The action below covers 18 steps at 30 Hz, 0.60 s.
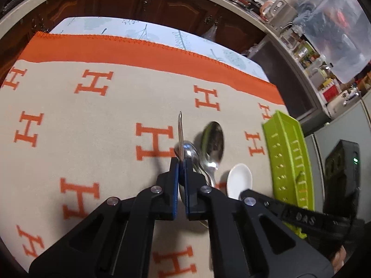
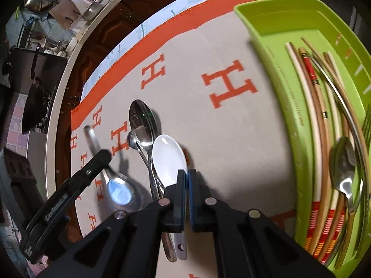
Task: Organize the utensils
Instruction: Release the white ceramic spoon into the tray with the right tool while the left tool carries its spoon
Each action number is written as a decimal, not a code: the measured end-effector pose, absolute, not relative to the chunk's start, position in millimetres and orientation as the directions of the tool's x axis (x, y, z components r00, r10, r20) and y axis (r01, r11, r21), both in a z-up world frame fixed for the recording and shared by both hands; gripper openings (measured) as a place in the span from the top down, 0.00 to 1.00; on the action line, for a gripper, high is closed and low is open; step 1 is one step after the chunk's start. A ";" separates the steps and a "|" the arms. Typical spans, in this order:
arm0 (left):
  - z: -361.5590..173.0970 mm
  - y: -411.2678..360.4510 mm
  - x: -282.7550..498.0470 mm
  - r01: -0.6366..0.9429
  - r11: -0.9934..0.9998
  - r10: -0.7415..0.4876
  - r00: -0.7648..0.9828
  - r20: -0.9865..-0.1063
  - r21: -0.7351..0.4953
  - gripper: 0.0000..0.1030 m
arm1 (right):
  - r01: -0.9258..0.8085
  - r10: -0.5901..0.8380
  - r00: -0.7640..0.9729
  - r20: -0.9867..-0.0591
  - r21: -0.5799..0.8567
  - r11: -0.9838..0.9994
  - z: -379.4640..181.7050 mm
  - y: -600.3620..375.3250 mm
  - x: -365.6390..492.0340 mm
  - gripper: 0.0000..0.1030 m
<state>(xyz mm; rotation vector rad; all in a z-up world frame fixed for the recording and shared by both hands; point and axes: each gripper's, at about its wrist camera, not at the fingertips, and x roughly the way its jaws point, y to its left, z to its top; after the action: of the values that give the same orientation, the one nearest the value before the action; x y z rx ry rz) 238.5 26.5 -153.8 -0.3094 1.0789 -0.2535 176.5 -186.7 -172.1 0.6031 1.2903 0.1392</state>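
**Left hand-held gripper clamps a metal spoon; right one sits shut over the pile**

Your left hand-held gripper [image 1: 181, 162] has its blue pads pressed narrow on a metal spoon [image 1: 180, 132], held edge-on so the handle sticks out ahead of the fingers. From the right wrist view that same spoon [image 2: 120, 188] hangs above the cloth, bowl down near your right side, with the left hand-held gripper [image 2: 99, 159] across its handle.

Your right hand-held gripper [image 2: 187, 173] has its pads drawn almost together with nothing between them, poised just above the white ceramic spoon [image 2: 168, 159].

On the counter's beige blanket [image 1: 92, 106] with orange H marks, two steel spoons [image 2: 142, 125] lie overlapped, touching the white ceramic spoon [image 1: 238, 179] on its left side.

The green tray [image 2: 273, 34] sits to your right on the blanket. Inside it lie several chopsticks [image 2: 308, 120], a steel spoon [image 2: 345, 169] and a fork [image 2: 367, 127] at the far edge.
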 end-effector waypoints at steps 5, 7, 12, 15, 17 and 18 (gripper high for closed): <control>-143.2 23.3 214.9 0.082 0.927 -0.365 0.411 -0.835 -0.365 0.98 | 0.226 0.426 0.341 -0.838 0.513 0.828 -152.3 -197.2 163.1 0.98; -138.7 19.3 204.6 0.099 0.928 -0.367 0.403 -0.838 -0.359 0.98 | 0.219 0.428 0.371 -0.824 0.525 0.822 -139.0 -203.7 155.8 0.98; -127.0 1.1 183.5 0.156 0.924 -0.383 0.389 -0.838 -0.350 0.98 | 0.204 0.362 0.459 -0.811 0.493 0.846 -97.8 -232.3 135.2 0.98; -119.7 -10.8 173.3 0.187 0.923 -0.385 0.390 -0.837 -0.337 0.98 | 0.228 0.253 0.492 -0.833 0.404 0.886 -83.8 -253.9 126.5 0.98; -114.9 -21.2 165.1 0.211 0.921 -0.387 0.388 -0.836 -0.328 0.98 | 0.262 0.171 0.490 -0.855 0.331 0.907 -84.0 -271.9 123.6 0.98; -112.9 -26.7 161.0 0.222 0.920 -0.386 0.388 -0.837 -0.322 0.98 | 0.272 0.135 0.486 -0.863 0.297 0.915 -85.3 -278.0 122.7 0.98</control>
<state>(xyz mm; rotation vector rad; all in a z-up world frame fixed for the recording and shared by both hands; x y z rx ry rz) 161.0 -26.7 -112.9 -0.1670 1.1078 -0.3893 122.7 -278.0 -85.3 0.4266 1.0684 -0.0863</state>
